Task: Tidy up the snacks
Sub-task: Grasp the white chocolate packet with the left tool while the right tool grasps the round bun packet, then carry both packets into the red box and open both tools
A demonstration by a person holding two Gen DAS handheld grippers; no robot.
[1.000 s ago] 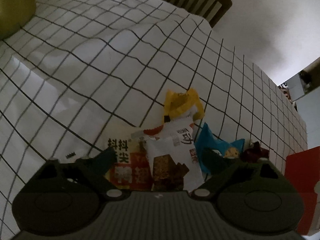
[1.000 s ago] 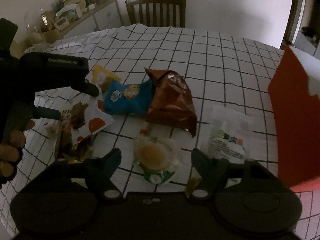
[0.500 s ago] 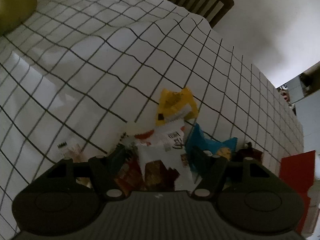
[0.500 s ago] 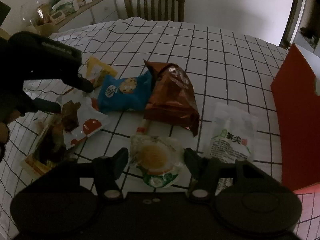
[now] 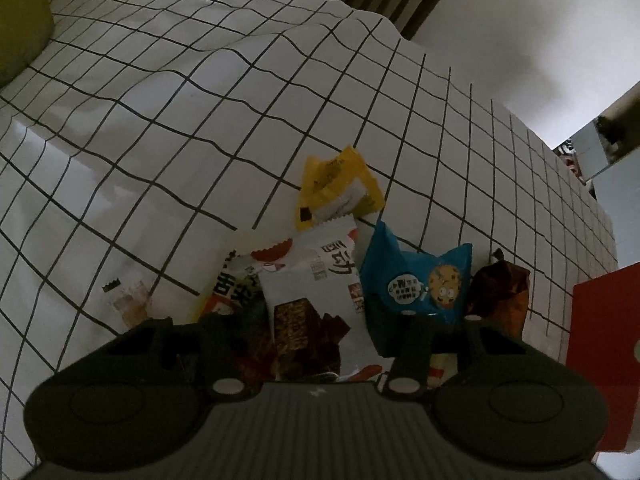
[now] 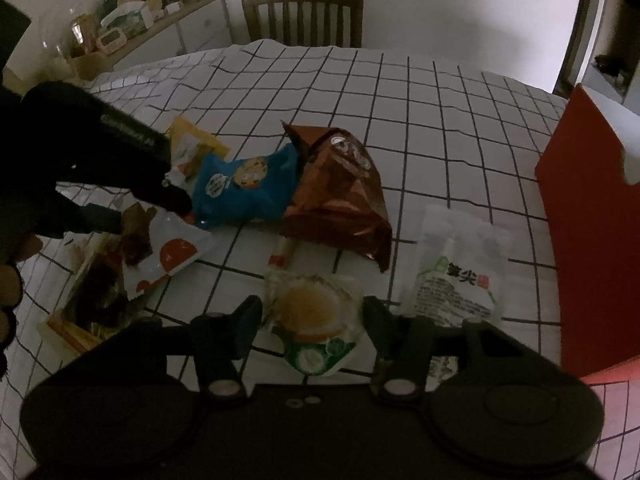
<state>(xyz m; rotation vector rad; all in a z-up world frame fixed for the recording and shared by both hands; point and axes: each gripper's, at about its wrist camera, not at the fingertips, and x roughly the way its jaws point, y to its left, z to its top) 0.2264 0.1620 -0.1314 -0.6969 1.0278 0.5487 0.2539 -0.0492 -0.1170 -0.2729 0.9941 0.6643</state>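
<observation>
Snack packets lie in a heap on the checked tablecloth. My left gripper [image 5: 316, 336] is open, its fingers on either side of a white packet with brown squares [image 5: 316, 300]; it also shows in the right wrist view [image 6: 168, 248]. Beside it lie a blue cookie bag [image 5: 416, 280], a yellow packet [image 5: 336, 188] and a brown foil bag [image 6: 340, 196]. My right gripper [image 6: 312, 320] is open around a round cake in a clear green-edged wrapper [image 6: 312, 320]. A white packet with green print [image 6: 460, 272] lies to its right.
A red box [image 6: 592, 216] stands at the table's right. A wooden chair [image 6: 304, 12] is at the far side. A cluttered sideboard [image 6: 132, 28] stands at the back left. A small clear packet [image 5: 128, 304] lies left of the heap.
My left gripper has moved forward over the white packet, which now sits between its fingers. My right gripper has moved forward around the round cake and its fingers have narrowed.
</observation>
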